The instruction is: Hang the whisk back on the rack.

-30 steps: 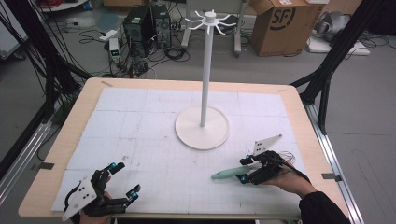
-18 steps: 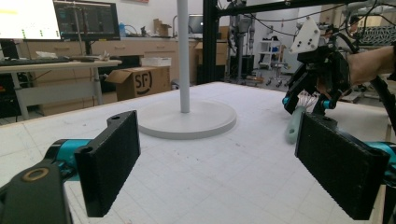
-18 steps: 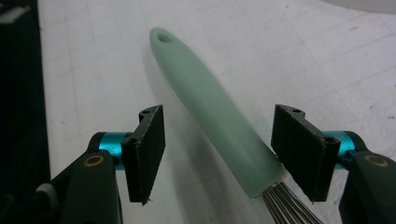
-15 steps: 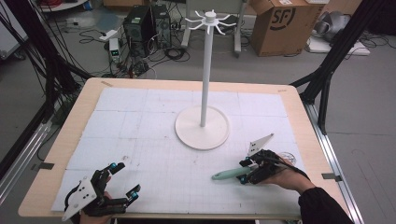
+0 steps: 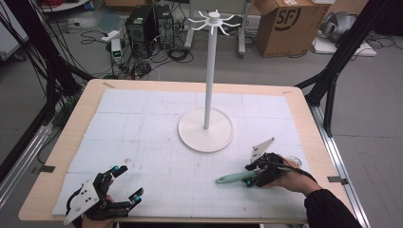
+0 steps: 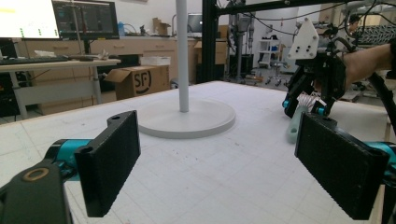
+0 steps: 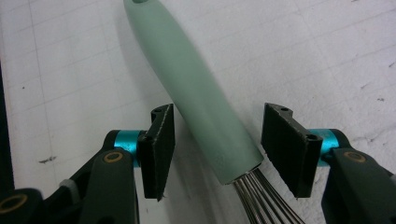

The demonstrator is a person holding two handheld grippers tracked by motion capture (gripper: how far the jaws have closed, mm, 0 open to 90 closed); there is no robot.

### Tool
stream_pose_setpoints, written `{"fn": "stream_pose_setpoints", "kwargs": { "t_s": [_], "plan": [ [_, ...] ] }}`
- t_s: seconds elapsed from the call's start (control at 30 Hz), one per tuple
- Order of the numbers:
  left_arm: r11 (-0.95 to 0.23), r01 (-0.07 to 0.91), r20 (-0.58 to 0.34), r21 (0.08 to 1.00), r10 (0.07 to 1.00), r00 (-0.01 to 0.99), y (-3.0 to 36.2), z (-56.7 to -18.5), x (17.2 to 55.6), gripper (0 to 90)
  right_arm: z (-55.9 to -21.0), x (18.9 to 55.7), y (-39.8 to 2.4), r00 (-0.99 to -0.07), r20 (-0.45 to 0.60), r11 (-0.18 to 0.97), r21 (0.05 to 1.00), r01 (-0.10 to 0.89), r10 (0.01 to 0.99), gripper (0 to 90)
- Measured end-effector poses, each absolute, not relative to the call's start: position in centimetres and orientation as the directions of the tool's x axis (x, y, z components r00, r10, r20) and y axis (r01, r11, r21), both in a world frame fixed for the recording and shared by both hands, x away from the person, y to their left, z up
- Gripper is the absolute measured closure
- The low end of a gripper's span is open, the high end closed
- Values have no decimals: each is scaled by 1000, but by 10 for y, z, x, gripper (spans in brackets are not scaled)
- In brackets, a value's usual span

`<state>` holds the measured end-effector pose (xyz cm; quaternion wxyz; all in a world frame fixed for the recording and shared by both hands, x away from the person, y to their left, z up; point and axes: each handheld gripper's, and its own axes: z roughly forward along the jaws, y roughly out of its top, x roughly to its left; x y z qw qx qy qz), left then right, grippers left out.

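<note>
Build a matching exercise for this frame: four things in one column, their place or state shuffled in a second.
Things:
1. White hook stand with round base
2. Whisk with pale green handle
3. Left hand-held gripper
4. Brown cardboard box

States:
A. On the floor beyond the table
B. Jaws wide apart, nothing between them
C. Upright at the middle of the white mat
D. Lying flat, handle between the right hand-held gripper's jaws, which have just been closing, pads not yet pressing

Pairs: 1-C, 2-D, 3-B, 4-A
</note>
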<state>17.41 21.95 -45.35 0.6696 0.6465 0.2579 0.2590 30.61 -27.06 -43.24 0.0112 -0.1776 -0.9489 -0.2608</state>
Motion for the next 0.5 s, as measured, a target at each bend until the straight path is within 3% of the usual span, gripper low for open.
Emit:
{"fn": "stream_pose_setpoints", "kwargs": {
  "t_s": [0.5],
  "plan": [
    [27,-9,-12,1000,679,734,219,-454,174,148,-427,313,-263,-953,79,860,414,297,291,554]
  ]
}}
